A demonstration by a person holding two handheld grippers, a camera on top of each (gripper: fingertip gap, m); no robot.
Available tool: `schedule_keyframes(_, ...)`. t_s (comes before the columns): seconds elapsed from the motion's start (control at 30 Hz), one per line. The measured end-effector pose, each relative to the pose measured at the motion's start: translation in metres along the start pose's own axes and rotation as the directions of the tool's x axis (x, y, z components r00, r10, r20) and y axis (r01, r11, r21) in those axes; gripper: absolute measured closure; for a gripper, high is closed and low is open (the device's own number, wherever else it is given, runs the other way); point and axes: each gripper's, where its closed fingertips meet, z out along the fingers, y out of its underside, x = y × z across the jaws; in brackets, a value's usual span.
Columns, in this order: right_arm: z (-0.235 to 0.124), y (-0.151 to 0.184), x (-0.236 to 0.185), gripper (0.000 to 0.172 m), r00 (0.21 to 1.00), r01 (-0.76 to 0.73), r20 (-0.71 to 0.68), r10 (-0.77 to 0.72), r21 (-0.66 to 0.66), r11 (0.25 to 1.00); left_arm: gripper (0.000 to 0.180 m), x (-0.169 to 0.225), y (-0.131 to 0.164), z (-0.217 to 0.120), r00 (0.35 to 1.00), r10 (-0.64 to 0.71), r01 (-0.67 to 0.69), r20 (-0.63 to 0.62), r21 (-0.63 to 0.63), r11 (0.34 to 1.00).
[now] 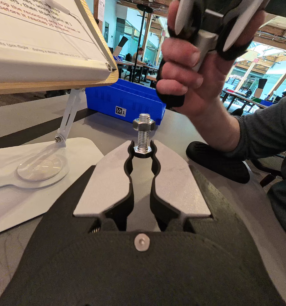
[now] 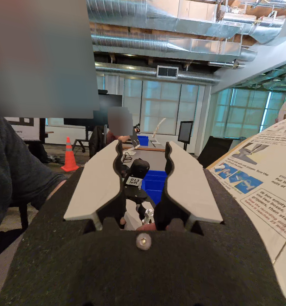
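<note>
Left gripper (image 1: pixel 142 149) level, pads (image 1: pixel 155 149) pressing a bolt's head (image 1: pixel 141 150); right gripper (image 2: pixel 143 145), held in a hand (image 1: pixel 188 74), raised above, jaws apart, bare.

Silver bolt (image 1: pixel 143 140) upright, head clamped in left tool (image 1: pixel 142 149); hex nut (image 1: pixel 143 125) near threaded tip.

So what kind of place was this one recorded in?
Probably an open-plan workshop or lab set up for data collection: exposed silver ducting overhead, rows of long work tables where people sit, an orange traffic cone on the floor, and blue parts bins beside an instruction board.
</note>
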Motion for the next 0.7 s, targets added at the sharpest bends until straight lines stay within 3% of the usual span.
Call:
schedule_keyframes(0.07,-0.001,0.017,0.002,0.141,0.998,0.058,-0.019,-0.06,-0.083,0.995,0.162,0.001,0.001,0.001,1.0,-0.002,0.002,-0.009,-0.001,1.0)
schedule_keyframes(0.2,0.001,0.08,0.014,0.124,0.995,-0.089,-0.056,0.078,-0.24,0.967,0.162,0.005,0.002,0.004,1.0,0.016,-0.016,-0.011,-0.009,1.0)
schedule_keyframes(0.3,0.001,0.118,0.016,0.123,0.993,-0.112,-0.07,0.094,-0.325,0.939,0.162,0.006,0.003,0.007,1.0,0.023,-0.023,-0.014,-0.016,1.0)
schedule_keyframes(0.43,0.0,0.138,0.016,0.122,0.989,-0.144,-0.074,0.125,-0.373,0.917,0.162,0.008,0.003,0.012,1.0,0.026,-0.027,-0.014,-0.022,0.999)
schedule_keyframes(0.7,-0.007,0.147,0.02,0.121,0.988,-0.153,-0.059,0.142,-0.416,0.896,0.162,0.007,0.005,0.022,0.999,0.034,-0.034,-0.007,-0.032,0.999)
